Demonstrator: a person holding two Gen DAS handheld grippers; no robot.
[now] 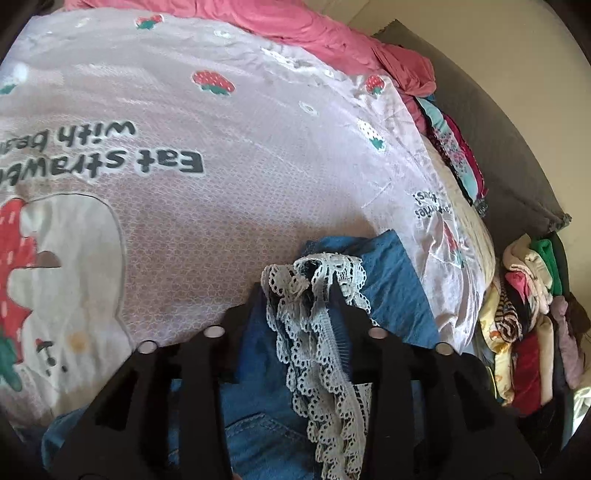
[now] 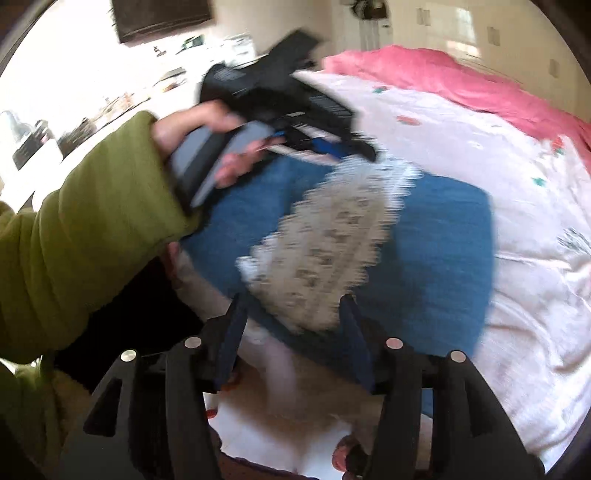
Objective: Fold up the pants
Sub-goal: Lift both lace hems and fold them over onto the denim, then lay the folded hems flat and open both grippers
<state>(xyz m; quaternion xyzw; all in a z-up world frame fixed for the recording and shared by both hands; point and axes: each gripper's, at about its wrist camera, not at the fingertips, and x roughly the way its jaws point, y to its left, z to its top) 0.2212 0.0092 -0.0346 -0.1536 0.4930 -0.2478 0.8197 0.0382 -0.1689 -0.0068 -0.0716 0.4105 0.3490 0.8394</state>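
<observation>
Blue denim pants with a white lace trim lie on a pale strawberry-print quilt. My left gripper is shut on the lace-edged hem of the pants. In the right wrist view the pants lie partly folded on the quilt, and the lace is blurred by motion. My right gripper is open just above the near edge of the pants, holding nothing. The left gripper shows there too, held by a hand in a green sleeve.
A pink blanket lies along the far side of the bed. A grey headboard cushion is at the right. Folded clothes are stacked at the right edge. The room beyond the bed is bright and blurred.
</observation>
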